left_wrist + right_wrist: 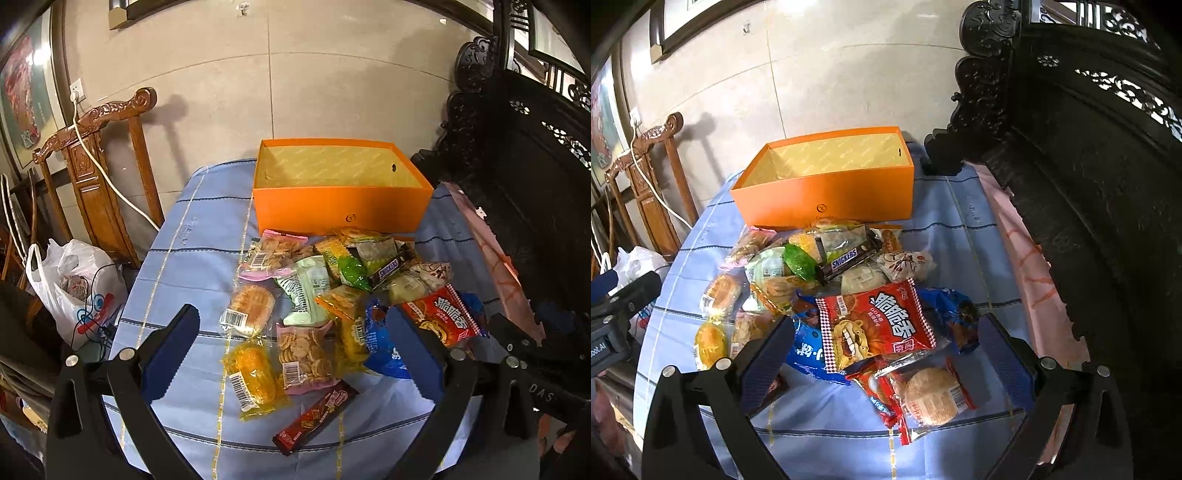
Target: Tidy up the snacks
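Note:
An empty orange box [343, 210] [827, 195] stands at the far side of a blue striped tablecloth [192, 254]. In front of it lies a heap of several snack packs: a Snickers bar [846, 264], a red biscuit bag [875, 325], a blue bag [380, 343], a pink-edged cracker pack [304, 354], a yellow cake pack [253, 373] and a dark red bar [314, 417]. My left gripper [295, 332] hovers open above the near packs. Over the red bag my right gripper [886, 343] is open too. Neither holds anything.
A carved wooden chair [92, 177] with a white cable stands left of the table, a white plastic bag [74, 288] below it. Dark carved furniture [1089, 184] rises close on the right, over a pink cloth [1030, 258].

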The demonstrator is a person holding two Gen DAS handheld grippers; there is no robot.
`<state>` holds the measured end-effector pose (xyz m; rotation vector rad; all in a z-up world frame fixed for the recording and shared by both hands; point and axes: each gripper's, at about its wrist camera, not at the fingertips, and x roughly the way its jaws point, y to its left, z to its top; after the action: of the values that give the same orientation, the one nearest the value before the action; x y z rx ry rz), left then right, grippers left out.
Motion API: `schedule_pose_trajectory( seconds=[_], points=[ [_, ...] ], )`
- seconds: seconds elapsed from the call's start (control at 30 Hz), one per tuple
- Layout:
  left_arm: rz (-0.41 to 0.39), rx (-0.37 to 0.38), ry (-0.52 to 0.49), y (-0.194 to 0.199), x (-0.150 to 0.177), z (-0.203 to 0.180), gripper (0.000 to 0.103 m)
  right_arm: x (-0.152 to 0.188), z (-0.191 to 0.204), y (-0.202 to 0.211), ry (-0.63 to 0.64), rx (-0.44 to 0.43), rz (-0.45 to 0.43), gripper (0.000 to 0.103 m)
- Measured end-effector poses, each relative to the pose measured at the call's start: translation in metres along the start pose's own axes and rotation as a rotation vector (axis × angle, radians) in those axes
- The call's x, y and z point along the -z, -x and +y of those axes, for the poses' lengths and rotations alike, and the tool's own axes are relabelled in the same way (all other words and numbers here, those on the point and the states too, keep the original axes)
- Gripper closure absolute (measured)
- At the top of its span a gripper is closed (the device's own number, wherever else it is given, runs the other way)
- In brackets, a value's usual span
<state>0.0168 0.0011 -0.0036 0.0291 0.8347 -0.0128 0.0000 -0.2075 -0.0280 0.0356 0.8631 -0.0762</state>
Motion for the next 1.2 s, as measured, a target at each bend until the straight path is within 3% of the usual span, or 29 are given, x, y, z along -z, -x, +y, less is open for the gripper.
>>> schedule_pose_trajectory(
  seconds=[1.2],
  points=[
    [0.012,0.003,-0.003,-0.006,-0.001,0.004,0.004,-0.003,-0.002,0.000,-0.033,-0.016,0.008,0.004]
  ],
)
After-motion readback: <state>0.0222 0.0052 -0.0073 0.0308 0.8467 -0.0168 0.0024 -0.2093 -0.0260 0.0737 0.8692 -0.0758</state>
